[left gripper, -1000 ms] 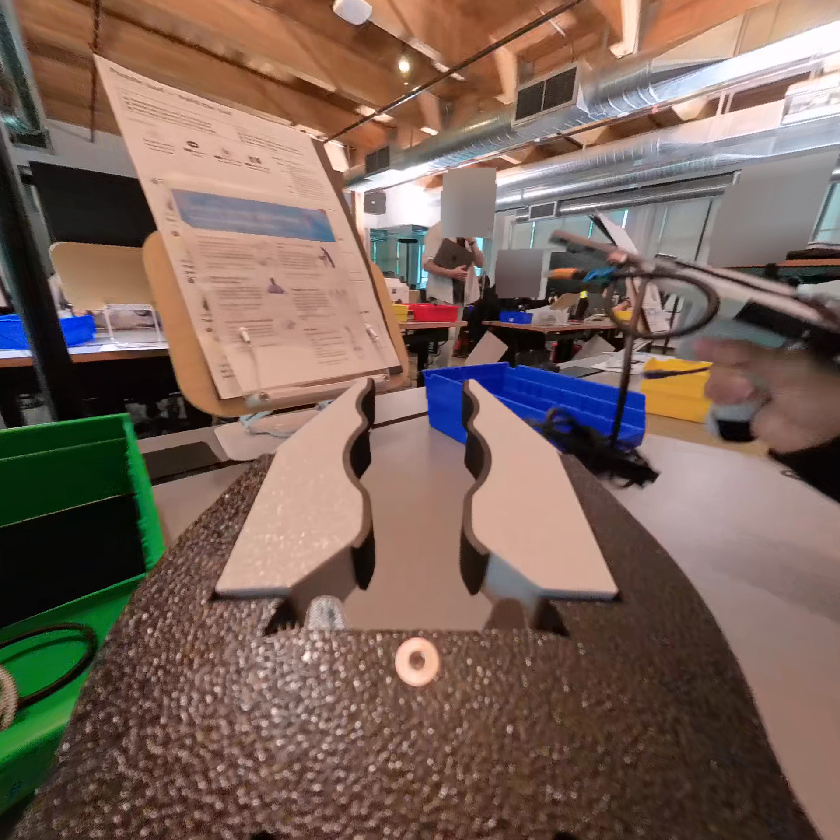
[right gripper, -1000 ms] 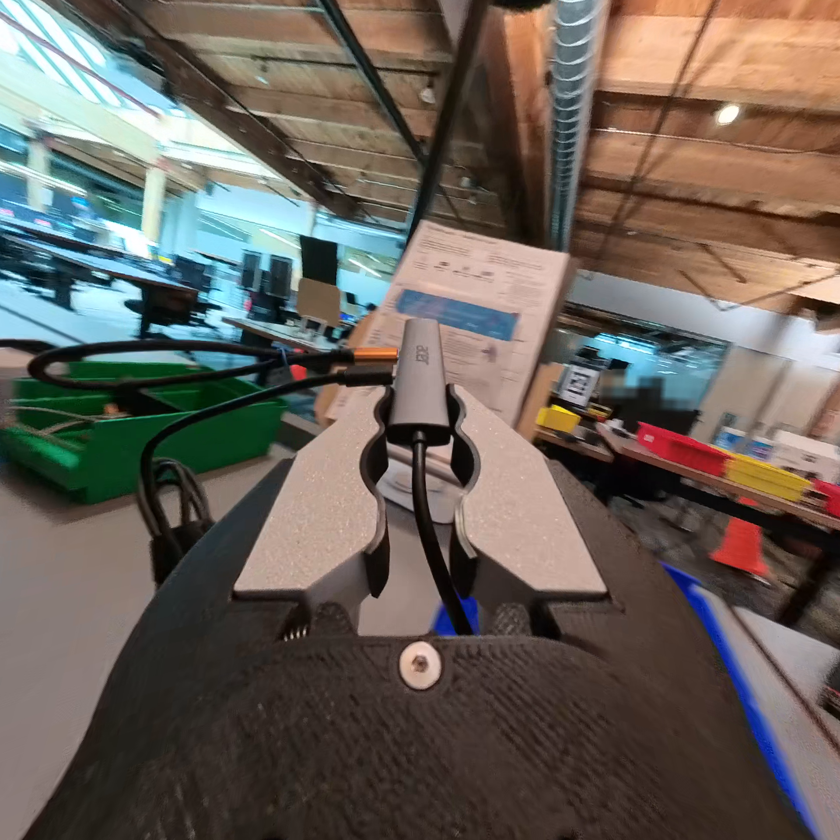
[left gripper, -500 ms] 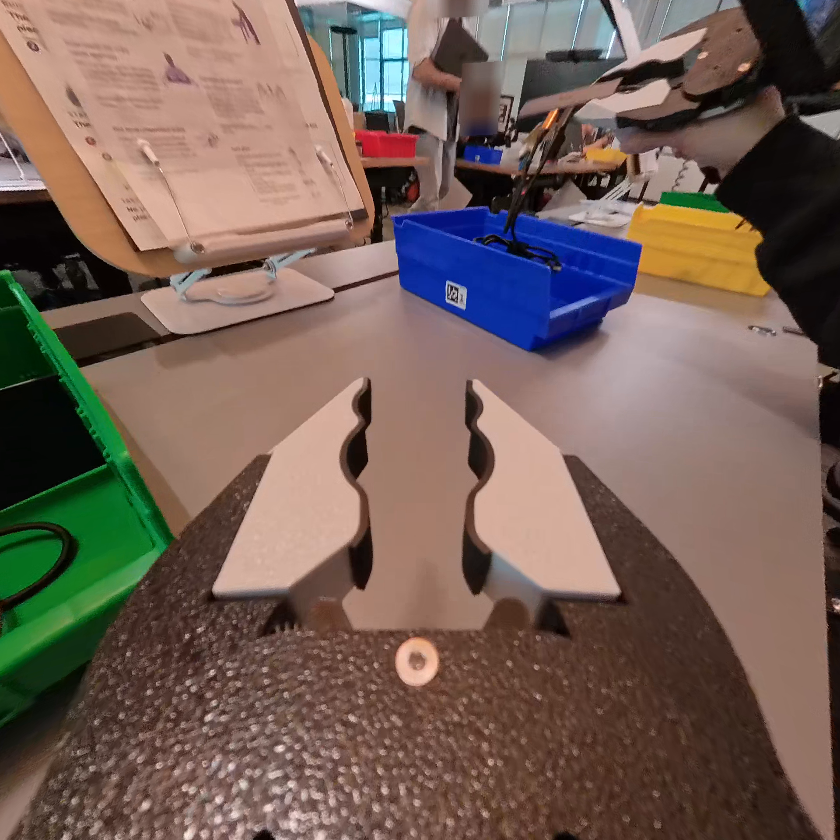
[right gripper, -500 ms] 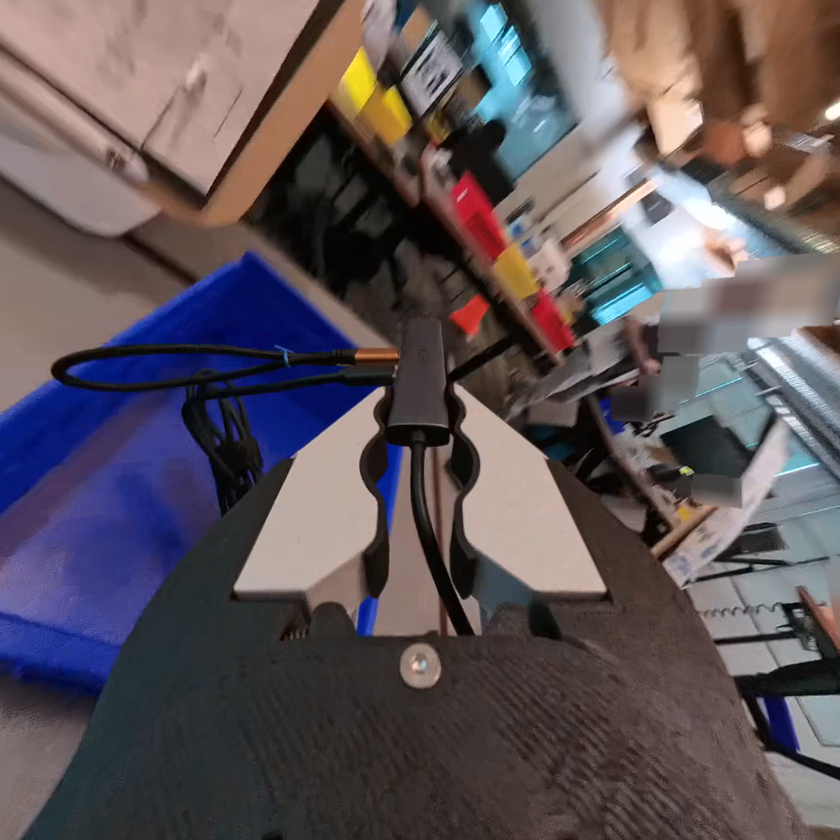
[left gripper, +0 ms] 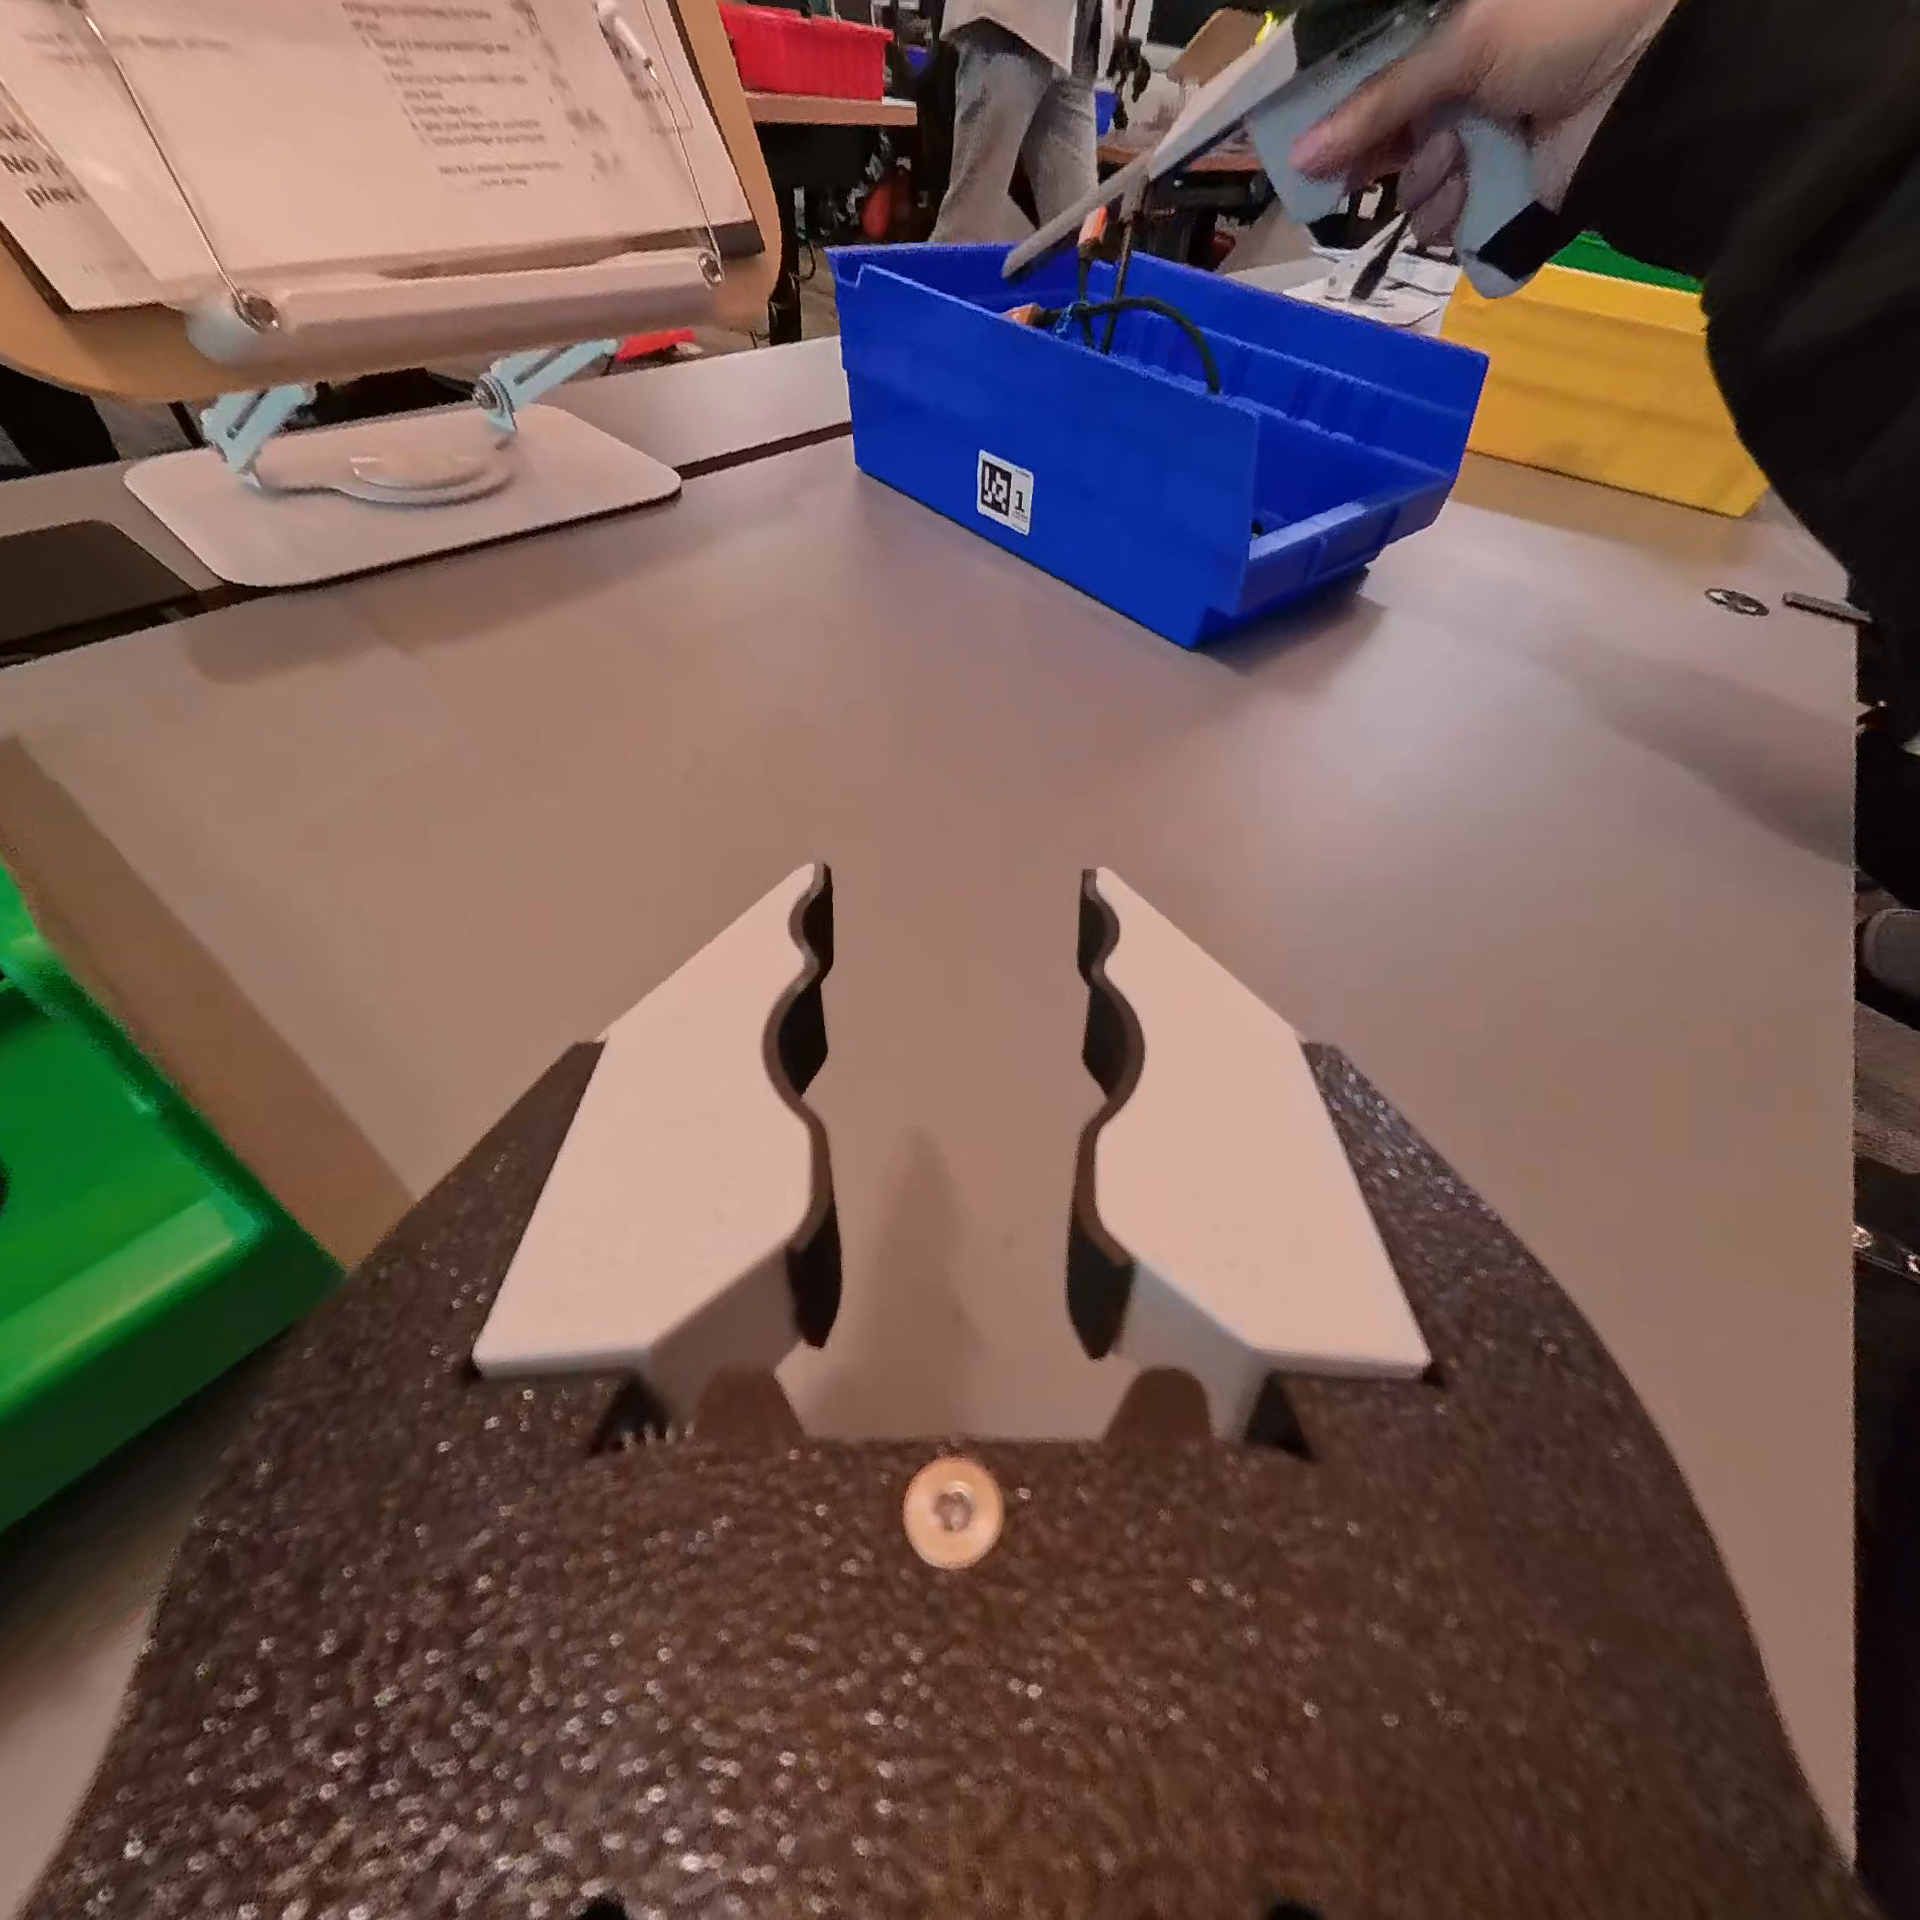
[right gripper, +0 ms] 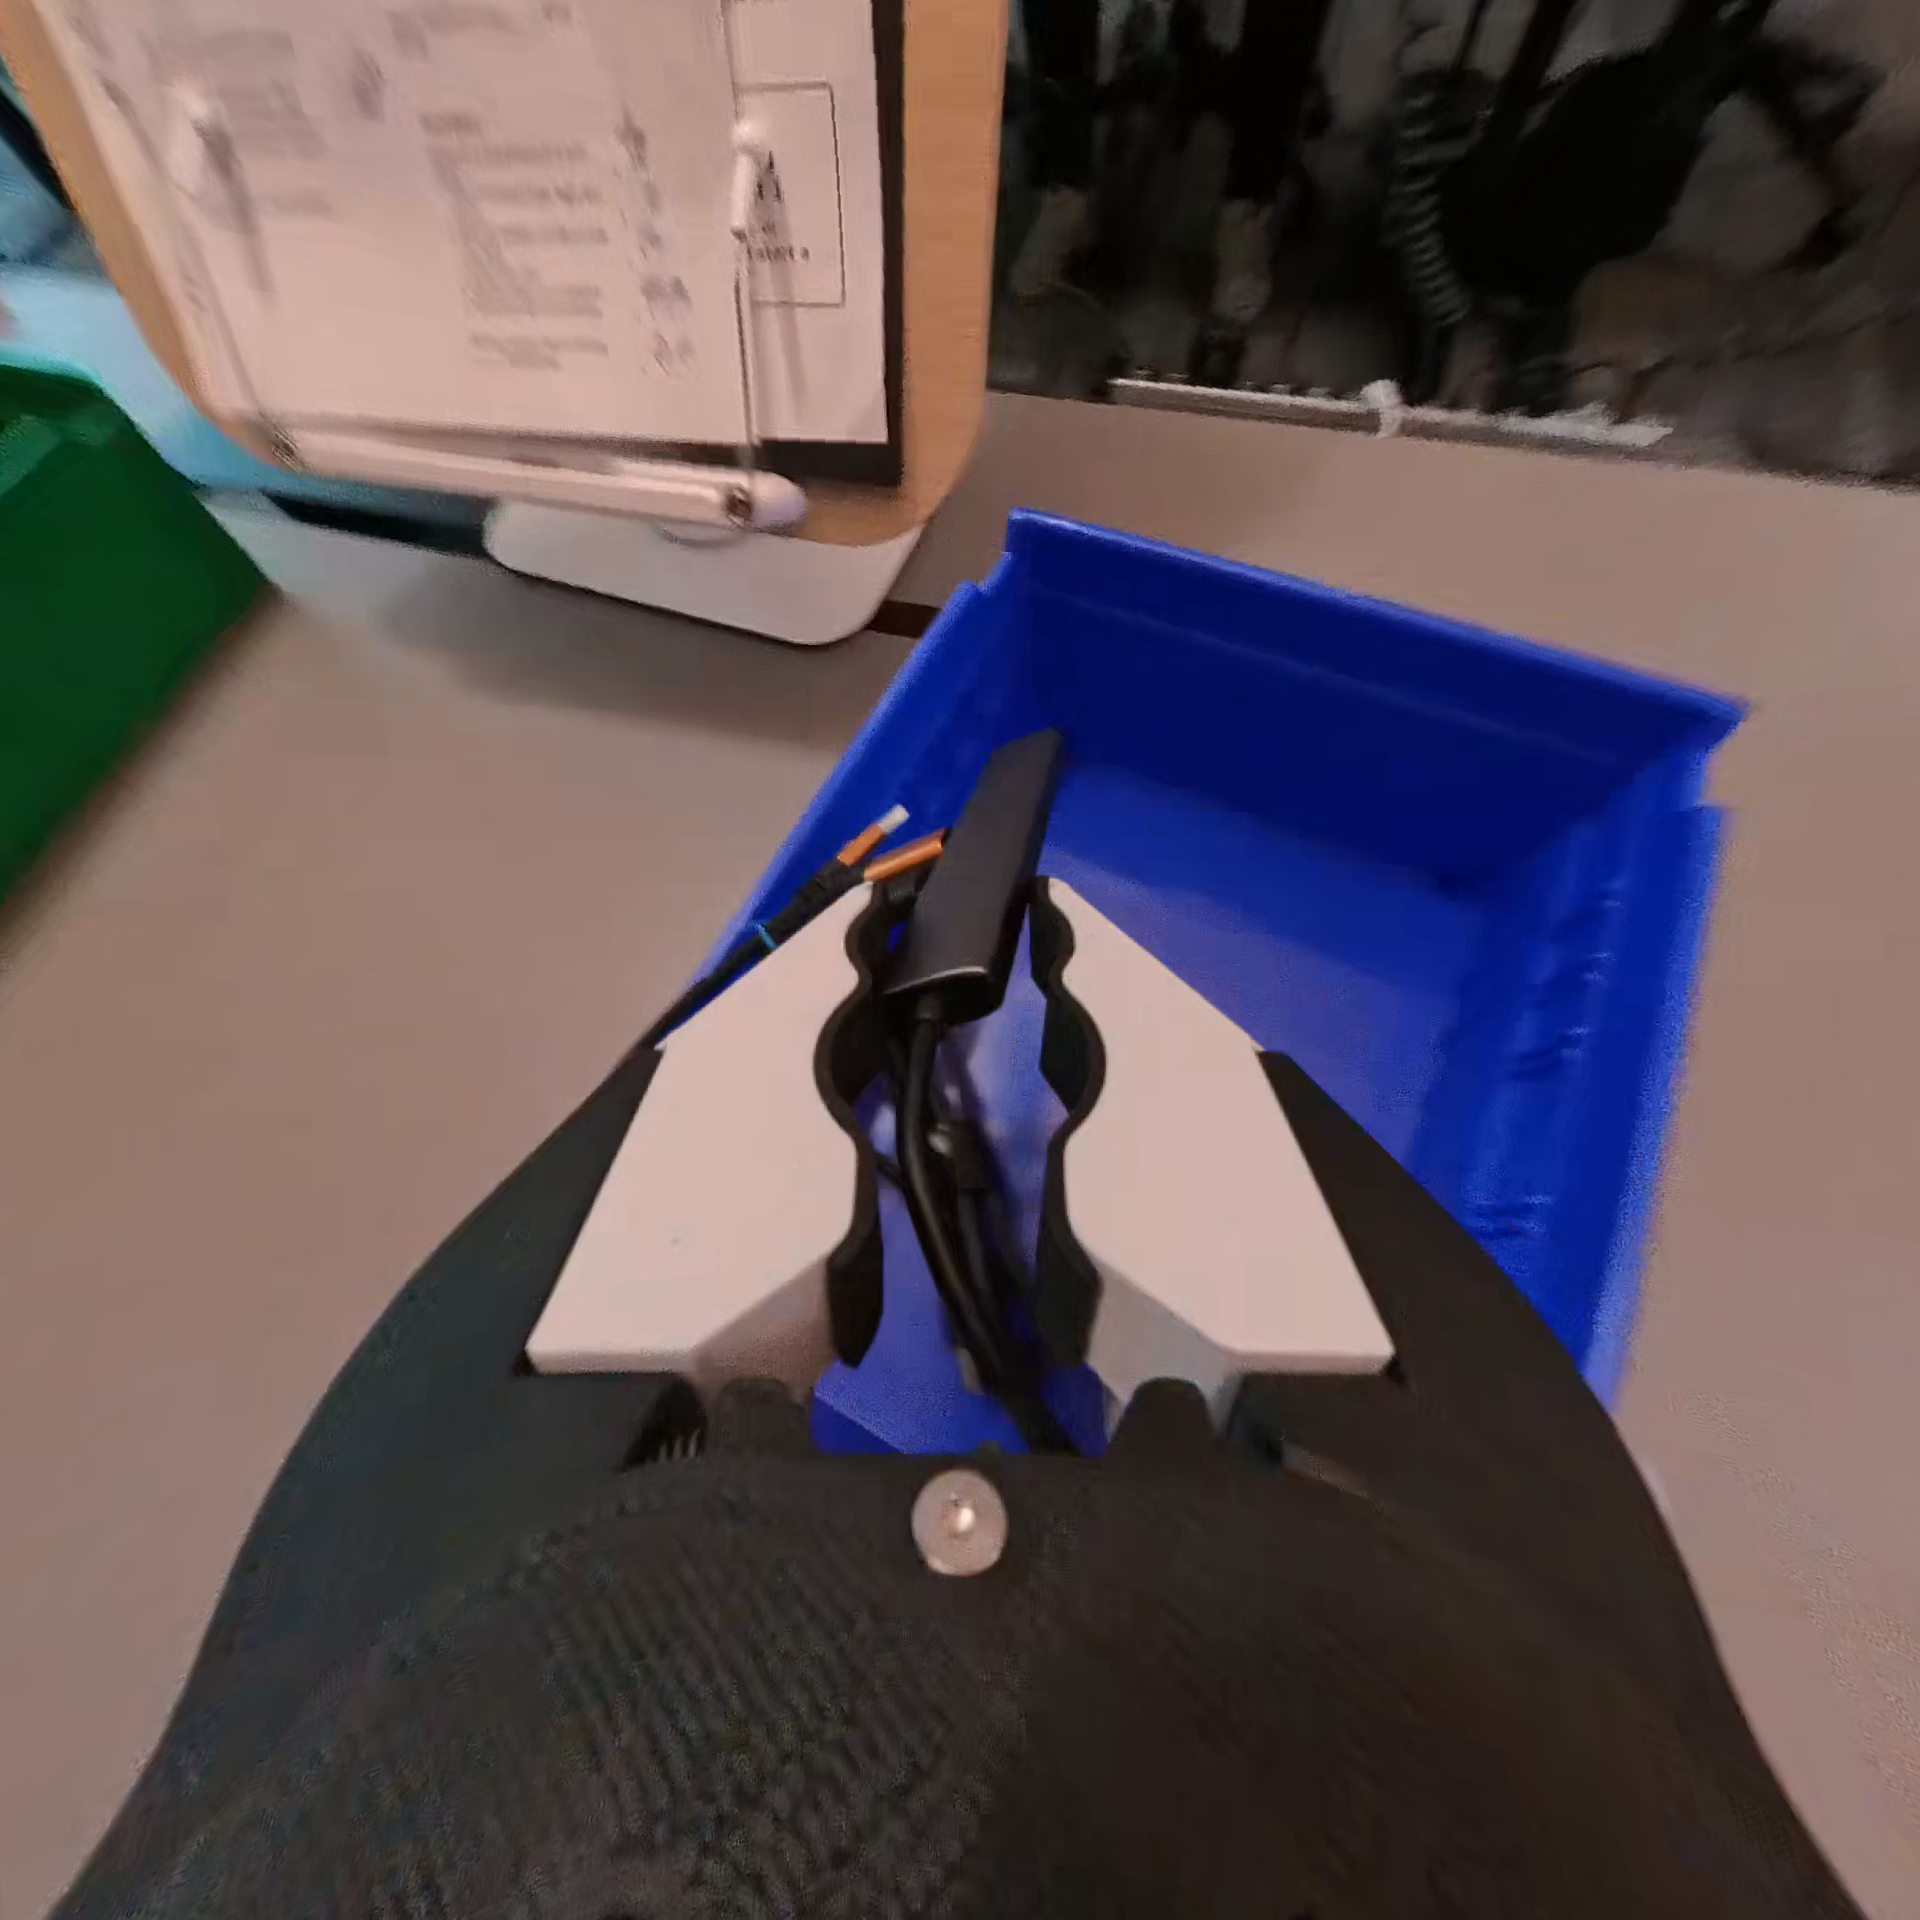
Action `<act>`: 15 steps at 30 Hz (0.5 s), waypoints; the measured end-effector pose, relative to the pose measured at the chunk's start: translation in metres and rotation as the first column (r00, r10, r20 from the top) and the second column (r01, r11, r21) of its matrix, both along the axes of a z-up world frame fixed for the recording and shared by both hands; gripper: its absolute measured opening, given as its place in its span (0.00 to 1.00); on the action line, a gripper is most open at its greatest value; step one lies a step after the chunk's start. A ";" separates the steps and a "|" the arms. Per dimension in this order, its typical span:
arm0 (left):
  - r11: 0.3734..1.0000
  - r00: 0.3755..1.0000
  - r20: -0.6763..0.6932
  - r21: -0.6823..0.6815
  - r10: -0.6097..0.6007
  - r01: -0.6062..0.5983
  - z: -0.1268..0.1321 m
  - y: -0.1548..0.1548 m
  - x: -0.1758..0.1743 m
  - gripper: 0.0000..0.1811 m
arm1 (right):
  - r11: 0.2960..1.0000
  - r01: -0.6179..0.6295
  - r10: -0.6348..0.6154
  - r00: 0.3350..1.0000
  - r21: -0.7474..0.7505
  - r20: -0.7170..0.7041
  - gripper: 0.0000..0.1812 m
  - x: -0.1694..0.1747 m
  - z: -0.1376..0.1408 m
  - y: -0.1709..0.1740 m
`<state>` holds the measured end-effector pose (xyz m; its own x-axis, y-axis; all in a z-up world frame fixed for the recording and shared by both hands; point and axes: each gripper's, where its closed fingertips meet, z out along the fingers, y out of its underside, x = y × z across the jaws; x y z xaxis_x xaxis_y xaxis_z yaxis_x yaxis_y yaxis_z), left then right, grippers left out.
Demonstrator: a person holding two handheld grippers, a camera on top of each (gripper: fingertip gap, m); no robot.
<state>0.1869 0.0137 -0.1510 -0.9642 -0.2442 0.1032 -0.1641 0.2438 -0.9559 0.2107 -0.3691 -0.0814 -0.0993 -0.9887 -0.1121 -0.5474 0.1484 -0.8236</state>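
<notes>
Left gripper [left gripper: 954, 883]: dark brown pebbled body with glinting speckle, two pale grey wedge fingers [left gripper: 665, 1174] with black wavy inner edges, one silver screw [left gripper: 953, 1524] centred below them. Right gripper [right gripper: 951, 894]: same layout, but a black body with a fine woven-look texture, grey fingers [right gripper: 1195, 1164], black scalloped edges, silver screw [right gripper: 957, 1537]. In the left wrist view the person's hand [left gripper: 1455, 94] grips a light grey handle; the sleeve [left gripper: 1787, 208] is black.
</notes>
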 end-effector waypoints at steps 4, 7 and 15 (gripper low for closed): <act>0.999 1.000 -0.010 0.035 -0.014 0.015 -0.008 -0.002 -0.002 0.26 | 0.874 -0.130 0.037 0.979 0.469 0.201 0.05 0.002 0.027 0.023; 0.999 1.000 -0.011 0.044 -0.018 0.019 -0.011 -0.003 -0.003 0.26 | 0.885 -0.127 0.026 0.974 0.448 0.225 0.04 0.001 0.030 0.021; 0.993 0.999 -0.022 0.109 -0.038 0.040 -0.025 -0.006 -0.007 0.29 | 0.972 -0.071 0.061 0.997 -0.223 -0.051 0.18 -0.020 0.000 -0.020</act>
